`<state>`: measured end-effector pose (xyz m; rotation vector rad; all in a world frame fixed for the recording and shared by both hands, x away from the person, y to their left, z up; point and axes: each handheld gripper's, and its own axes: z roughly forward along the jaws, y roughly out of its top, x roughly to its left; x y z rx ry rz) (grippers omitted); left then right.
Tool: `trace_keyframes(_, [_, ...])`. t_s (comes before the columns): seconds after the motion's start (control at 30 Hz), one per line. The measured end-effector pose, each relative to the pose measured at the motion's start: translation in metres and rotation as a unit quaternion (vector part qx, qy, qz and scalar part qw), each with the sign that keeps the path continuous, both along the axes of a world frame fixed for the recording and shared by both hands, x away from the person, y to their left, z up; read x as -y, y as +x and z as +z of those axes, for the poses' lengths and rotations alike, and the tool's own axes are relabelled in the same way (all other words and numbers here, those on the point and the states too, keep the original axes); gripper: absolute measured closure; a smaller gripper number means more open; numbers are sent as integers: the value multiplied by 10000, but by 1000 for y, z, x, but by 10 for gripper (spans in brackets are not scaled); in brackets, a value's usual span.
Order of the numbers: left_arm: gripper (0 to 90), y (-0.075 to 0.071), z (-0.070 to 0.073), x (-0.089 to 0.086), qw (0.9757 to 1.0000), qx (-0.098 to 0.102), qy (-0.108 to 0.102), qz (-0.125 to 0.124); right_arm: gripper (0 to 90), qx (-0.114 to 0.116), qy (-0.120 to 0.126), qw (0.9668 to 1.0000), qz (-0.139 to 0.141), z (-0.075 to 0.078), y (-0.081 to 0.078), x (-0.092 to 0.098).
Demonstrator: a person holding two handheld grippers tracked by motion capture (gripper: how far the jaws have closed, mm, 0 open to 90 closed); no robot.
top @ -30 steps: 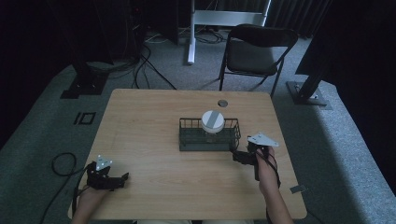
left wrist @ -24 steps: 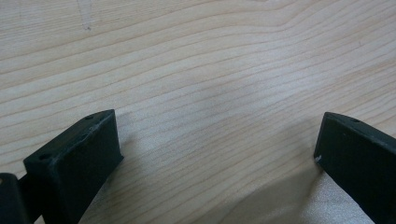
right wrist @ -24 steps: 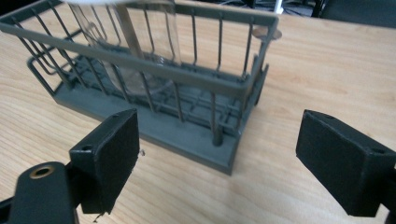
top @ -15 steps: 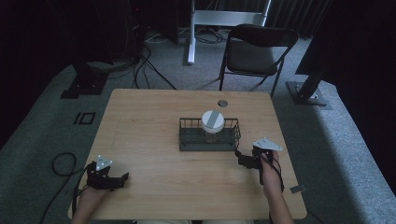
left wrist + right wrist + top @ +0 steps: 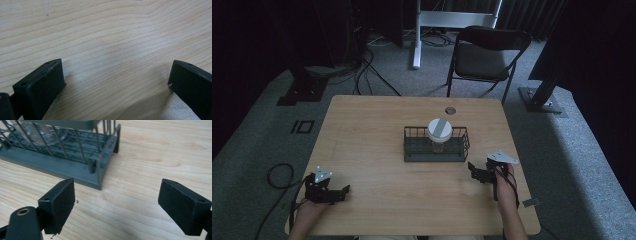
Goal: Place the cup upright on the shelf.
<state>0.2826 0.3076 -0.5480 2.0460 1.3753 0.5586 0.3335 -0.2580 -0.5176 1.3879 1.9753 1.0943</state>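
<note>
Wooden table (image 5: 377,135): wire basket (image 5: 436,149) holding the jar (image 5: 440,131) sits centre — at ten o'clock from the right gripper (image 5: 475,170), jaws apart, nearer; left gripper (image 5: 339,192) likewise spread.

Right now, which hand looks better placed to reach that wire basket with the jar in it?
The right gripper looks better placed: open, empty, just off the wire basket corner. The left gripper rests open at the table's near-left corner.
</note>
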Motion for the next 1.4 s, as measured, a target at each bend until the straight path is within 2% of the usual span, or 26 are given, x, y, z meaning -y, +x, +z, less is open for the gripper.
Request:
trace_keyframes(0.7, [5, 0, 0, 0, 10000, 0, 0, 0, 136, -231, -228, 9988, -361, -17, -3, 20])
trace_keyframes(0.8, [6, 0, 0, 0, 10000, 1, 0, 2, 137, -285, -357, 9982, -398, -19, -3, 21])
trace_keyframes(1.03, [5, 0, 0, 0, 10000, 1, 2, 1, 136, -376, -351, 9976, -470, -23, -3, 23])
trace_keyframes(1.4, [6, 0, 0, 0, 10000, 0, 2, 1, 137, -548, -509, 9956, -570, -32, -2, 25])
